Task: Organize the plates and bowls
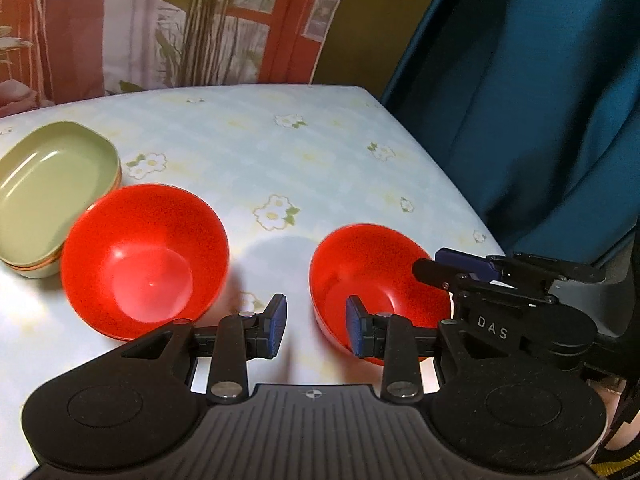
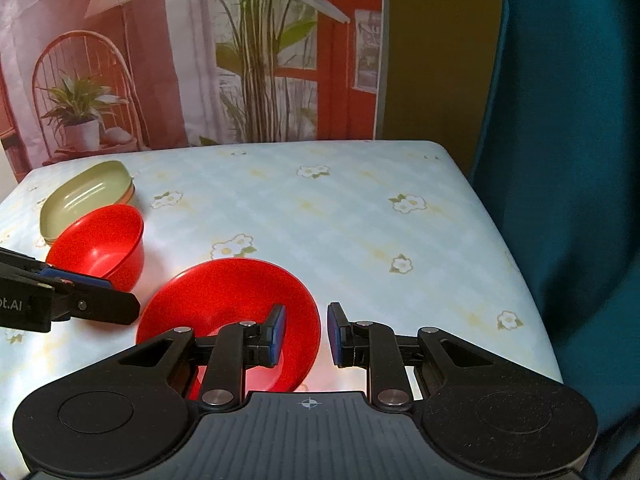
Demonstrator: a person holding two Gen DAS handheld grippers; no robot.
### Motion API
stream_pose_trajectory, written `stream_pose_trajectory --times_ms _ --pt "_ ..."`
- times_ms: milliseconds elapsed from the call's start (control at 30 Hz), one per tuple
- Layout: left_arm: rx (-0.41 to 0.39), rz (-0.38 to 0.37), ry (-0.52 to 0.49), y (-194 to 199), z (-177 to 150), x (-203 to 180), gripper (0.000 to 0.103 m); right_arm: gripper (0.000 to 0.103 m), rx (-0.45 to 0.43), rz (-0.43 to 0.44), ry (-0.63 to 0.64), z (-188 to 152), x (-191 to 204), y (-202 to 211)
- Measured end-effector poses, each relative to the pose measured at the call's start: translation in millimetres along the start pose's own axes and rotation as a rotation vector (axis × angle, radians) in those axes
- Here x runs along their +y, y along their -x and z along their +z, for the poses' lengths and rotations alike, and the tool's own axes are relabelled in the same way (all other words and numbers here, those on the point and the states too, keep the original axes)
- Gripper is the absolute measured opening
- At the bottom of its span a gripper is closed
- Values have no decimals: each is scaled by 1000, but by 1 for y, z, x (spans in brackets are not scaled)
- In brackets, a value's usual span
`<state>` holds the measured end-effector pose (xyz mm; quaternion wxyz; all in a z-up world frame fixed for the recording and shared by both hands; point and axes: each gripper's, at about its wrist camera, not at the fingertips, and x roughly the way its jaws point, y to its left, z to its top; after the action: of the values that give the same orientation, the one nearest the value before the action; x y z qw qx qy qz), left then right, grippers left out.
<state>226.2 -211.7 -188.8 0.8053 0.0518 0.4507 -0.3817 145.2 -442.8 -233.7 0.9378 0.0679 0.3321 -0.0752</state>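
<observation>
Left wrist view: the green dish [image 1: 52,184] tops a stack at the table's [image 1: 320,148] left edge, cut off by the frame, so the pieces under it show only as thin rims. A red bowl [image 1: 144,264] sits against the stack, upright. A second bowl [image 1: 372,280] lies to the right, tilted; its near rim is hidden behind the left gripper's [image 1: 316,326] own finger. The left gripper hovers low over the cloth between the two bowls, pads spread apart, nothing between them. The right gripper [image 1: 460,270] comes in from the right, its fingers straddling the second bowl's far rim; whether they pinch it is hard to tell here.

Right wrist view: the right gripper [image 2: 306,334] is parted, left pad inside the near bowl [image 2: 240,300], right pad outside the rim, a gap showing. The left gripper [image 2: 100,292] enters at left, partly cut off, in front of the far bowl [image 2: 100,240] beside the dish [image 2: 86,196].
</observation>
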Motion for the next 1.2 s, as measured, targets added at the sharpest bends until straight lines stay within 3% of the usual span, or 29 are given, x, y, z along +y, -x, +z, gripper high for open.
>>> stream_pose_trajectory --times_ms 400,500,633,1200 --pt "42 -23 31 -23 -2 4 33 19 37 22 -34 -13 -5 -8" --pt "42 -37 37 -24 -3 6 22 15 42 27 -29 -13 -4 -10" --pt "43 -49 37 -24 -5 6 19 12 44 33 -24 -13 -2 -11" --pt "-38 -17 53 13 -3 21 19 12 23 64 16 6 26 -5"
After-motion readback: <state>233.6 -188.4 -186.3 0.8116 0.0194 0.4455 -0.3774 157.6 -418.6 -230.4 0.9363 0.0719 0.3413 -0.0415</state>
